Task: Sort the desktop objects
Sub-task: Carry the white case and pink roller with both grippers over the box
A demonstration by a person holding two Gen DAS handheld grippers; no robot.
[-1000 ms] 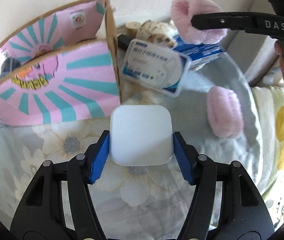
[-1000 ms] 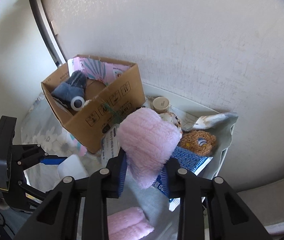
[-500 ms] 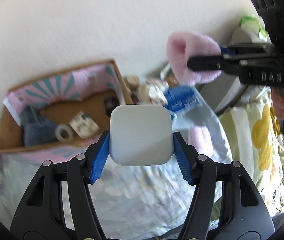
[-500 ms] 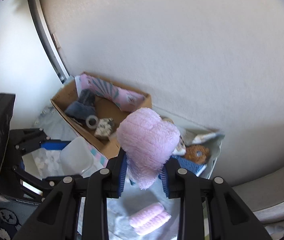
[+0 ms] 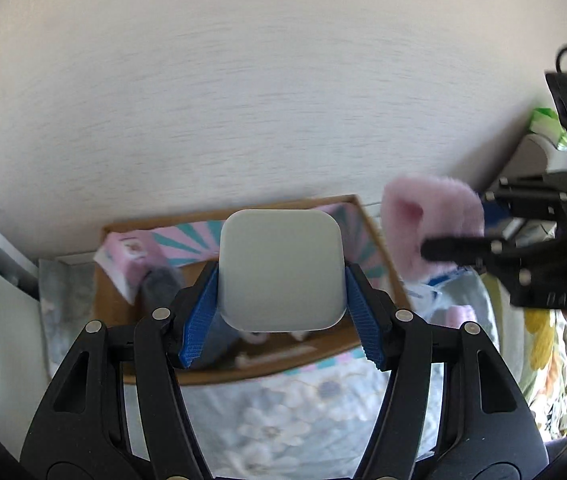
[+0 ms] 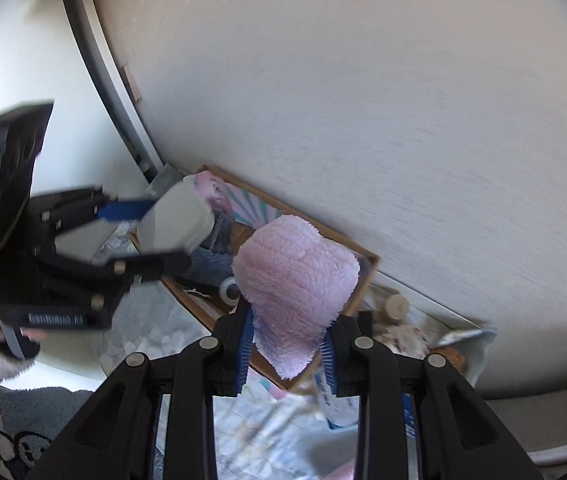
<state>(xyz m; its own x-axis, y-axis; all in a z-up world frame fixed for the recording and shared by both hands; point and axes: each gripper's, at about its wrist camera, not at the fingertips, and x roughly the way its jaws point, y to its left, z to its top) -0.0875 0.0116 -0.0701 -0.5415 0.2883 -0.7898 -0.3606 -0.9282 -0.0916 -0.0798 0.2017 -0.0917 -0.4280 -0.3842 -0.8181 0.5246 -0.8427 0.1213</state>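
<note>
1. We see the left claw (image 5: pixel 281 320) clamped on a white rounded-square box (image 5: pixel 281 270), blue pads pressed on both of its sides.
2. The white box hangs in the air above the open cardboard box (image 5: pixel 379 264), in front of the wall.
3. We see the right claw (image 6: pixel 287 354) clamped on a pink fluffy slipper (image 6: pixel 297 276), its narrow end pinched between the pads and its wide end pointing up.
4. In the left view the slipper sits just right of the cardboard box's right wall, held off the surface.
5. Inside the cardboard box we make out a grey-blue soft item (image 6: pixel 219 256) and a pink-and-teal striped lining (image 5: pixel 187 240); other contents are too blurred to name.
6. The cardboard box stands on a floral cloth (image 5: pixel 283 420) against the wall.
7. Another pink fluffy piece (image 5: pixel 459 316) lies on the cloth right of the box, below the right claw.
8. Both views are motion-blurred.
</note>
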